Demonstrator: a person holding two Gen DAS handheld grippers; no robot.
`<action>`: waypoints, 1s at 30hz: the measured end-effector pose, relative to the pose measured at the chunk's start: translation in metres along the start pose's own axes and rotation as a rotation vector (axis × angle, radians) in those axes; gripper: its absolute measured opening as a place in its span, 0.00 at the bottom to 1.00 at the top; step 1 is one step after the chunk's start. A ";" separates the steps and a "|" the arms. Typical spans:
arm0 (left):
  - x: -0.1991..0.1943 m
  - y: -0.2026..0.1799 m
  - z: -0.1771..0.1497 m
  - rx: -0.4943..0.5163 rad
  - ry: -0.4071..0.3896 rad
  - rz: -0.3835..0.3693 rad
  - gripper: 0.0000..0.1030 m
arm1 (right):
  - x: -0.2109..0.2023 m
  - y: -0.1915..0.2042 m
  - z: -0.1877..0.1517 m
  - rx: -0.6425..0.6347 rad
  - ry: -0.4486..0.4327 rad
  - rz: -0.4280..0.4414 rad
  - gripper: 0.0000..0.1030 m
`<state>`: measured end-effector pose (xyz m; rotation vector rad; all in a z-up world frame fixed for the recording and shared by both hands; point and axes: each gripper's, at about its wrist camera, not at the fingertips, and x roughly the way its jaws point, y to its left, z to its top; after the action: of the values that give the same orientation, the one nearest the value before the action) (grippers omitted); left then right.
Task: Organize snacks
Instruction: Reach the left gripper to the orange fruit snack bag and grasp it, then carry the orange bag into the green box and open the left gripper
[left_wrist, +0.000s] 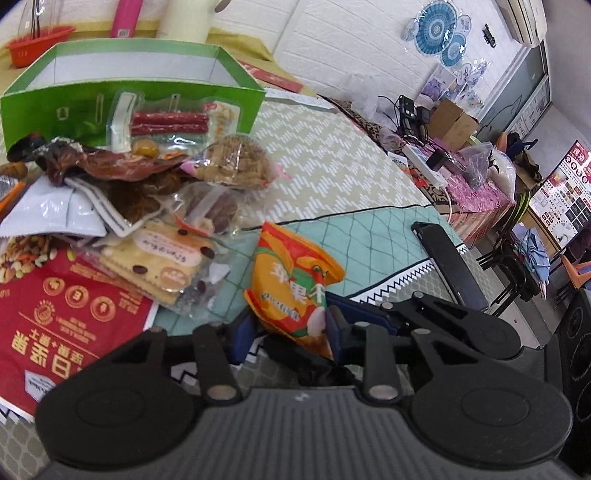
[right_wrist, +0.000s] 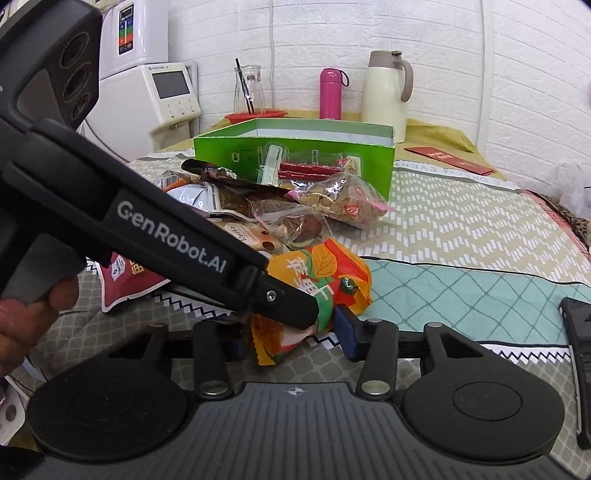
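Both claws pinch the orange snack bag at lower middle — left claw, right claw — and pulling apart could rip it open.

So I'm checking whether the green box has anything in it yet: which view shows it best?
The right wrist view: the green box sits level, its whole rim and white far wall visible, though the floor stays hidden. The left wrist view shows it tilted at the edge, snacks covering its front.
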<state>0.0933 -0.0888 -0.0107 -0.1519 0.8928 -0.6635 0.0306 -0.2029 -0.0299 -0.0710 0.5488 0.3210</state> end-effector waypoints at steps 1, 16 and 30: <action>-0.003 -0.003 -0.001 0.011 -0.007 -0.001 0.28 | -0.004 0.000 0.000 0.002 -0.006 0.001 0.75; -0.051 0.010 0.083 0.035 -0.244 -0.008 0.28 | 0.001 -0.005 0.088 -0.110 -0.216 0.009 0.74; 0.025 0.095 0.190 -0.129 -0.156 -0.032 0.28 | 0.111 -0.055 0.147 0.012 -0.118 0.059 0.74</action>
<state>0.2937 -0.0560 0.0552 -0.3299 0.7844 -0.6145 0.2112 -0.2016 0.0365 -0.0239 0.4363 0.3769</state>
